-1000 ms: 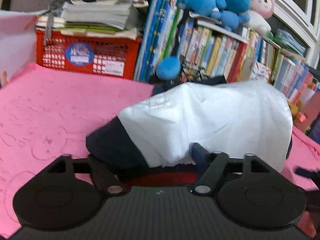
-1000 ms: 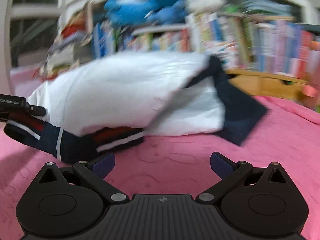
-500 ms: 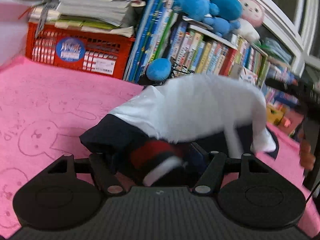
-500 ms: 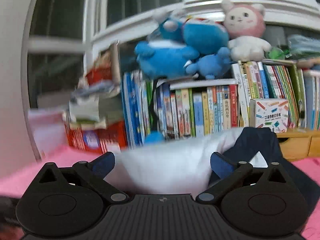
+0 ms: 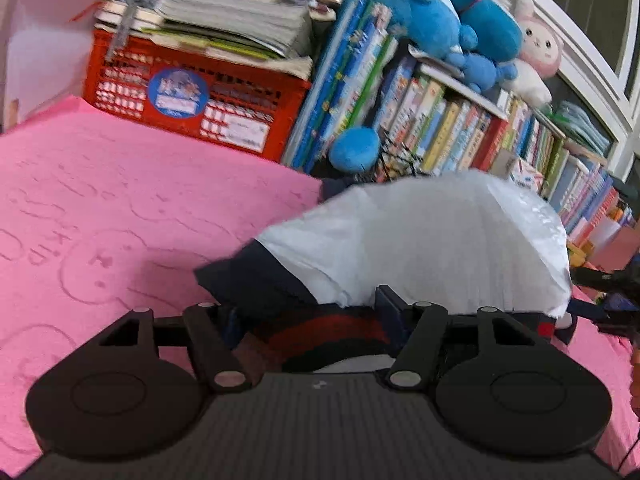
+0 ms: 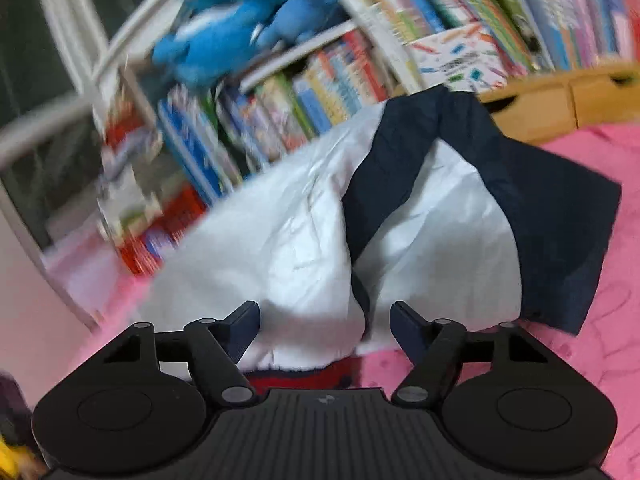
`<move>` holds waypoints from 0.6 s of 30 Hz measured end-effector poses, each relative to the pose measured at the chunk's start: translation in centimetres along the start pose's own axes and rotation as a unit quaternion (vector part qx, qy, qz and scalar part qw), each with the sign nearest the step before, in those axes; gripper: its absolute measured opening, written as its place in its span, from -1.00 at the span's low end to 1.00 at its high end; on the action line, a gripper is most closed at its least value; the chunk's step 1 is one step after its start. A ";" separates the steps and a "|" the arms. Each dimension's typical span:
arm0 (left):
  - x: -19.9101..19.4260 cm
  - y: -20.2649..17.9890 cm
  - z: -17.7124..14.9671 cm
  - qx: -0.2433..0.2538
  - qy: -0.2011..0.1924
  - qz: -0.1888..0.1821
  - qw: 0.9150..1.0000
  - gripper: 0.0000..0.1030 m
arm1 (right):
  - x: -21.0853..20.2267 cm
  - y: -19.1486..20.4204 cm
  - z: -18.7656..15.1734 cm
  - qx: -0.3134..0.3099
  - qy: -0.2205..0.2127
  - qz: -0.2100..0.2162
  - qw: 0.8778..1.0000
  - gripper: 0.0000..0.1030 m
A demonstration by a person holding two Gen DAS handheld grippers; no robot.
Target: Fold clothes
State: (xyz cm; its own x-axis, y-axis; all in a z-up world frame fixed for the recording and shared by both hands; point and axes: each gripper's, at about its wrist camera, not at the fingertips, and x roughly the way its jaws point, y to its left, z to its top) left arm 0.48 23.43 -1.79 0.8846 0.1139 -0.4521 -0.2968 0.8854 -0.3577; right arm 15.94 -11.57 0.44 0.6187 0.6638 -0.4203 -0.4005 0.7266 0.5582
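Note:
A white jacket with navy sleeves and a red-striped hem (image 5: 432,240) lies bunched on the pink bed cover (image 5: 120,208). My left gripper (image 5: 308,312) has its jaws open around the red and navy hem, which bulges between the fingers. In the right wrist view the same jacket (image 6: 304,232) fills the middle, with a navy sleeve (image 6: 552,216) spread to the right. My right gripper (image 6: 324,324) is open, its fingers on either side of the jacket's lower edge. The right gripper also shows at the right edge of the left wrist view (image 5: 608,280).
A red crate (image 5: 188,92) with stacked papers stands at the back left. A bookshelf full of books (image 5: 460,132) with blue and pink plush toys (image 5: 448,12) runs behind the jacket. A yellow wooden rail (image 6: 560,100) borders the bed at the right.
The left gripper has lowered the hem back toward the bed. The right gripper swung down from facing the shelf and now straddles the jacket's near edge. The jacket has settled into a mound.

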 end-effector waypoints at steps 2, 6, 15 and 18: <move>-0.1 0.6 0.3 -0.007 0.001 -0.003 1.000 0.22 | -1.2 -1.8 0.1 0.051 -0.026 0.053 0.997 0.43; 0.9 0.7 0.1 -0.013 0.022 -0.014 1.000 0.26 | -0.3 -1.8 -0.4 0.010 0.036 0.038 0.999 0.57; 1.0 0.8 0.3 -0.018 0.016 -0.012 1.000 -0.22 | 4.9 2.7 -2.3 -0.014 0.068 0.002 0.998 -0.57; -1.6 0.6 0.8 -0.012 -0.008 -0.030 0.999 -0.29 | 0.1 3.4 -1.9 -0.035 0.047 0.026 0.998 -0.60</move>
State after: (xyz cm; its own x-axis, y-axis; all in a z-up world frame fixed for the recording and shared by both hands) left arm -0.81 24.15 -0.66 0.9071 0.0678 -0.4154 -0.2509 0.8795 -0.4044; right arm 13.42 -8.71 0.92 0.5303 0.7123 -0.4598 -0.4782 0.6992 0.5315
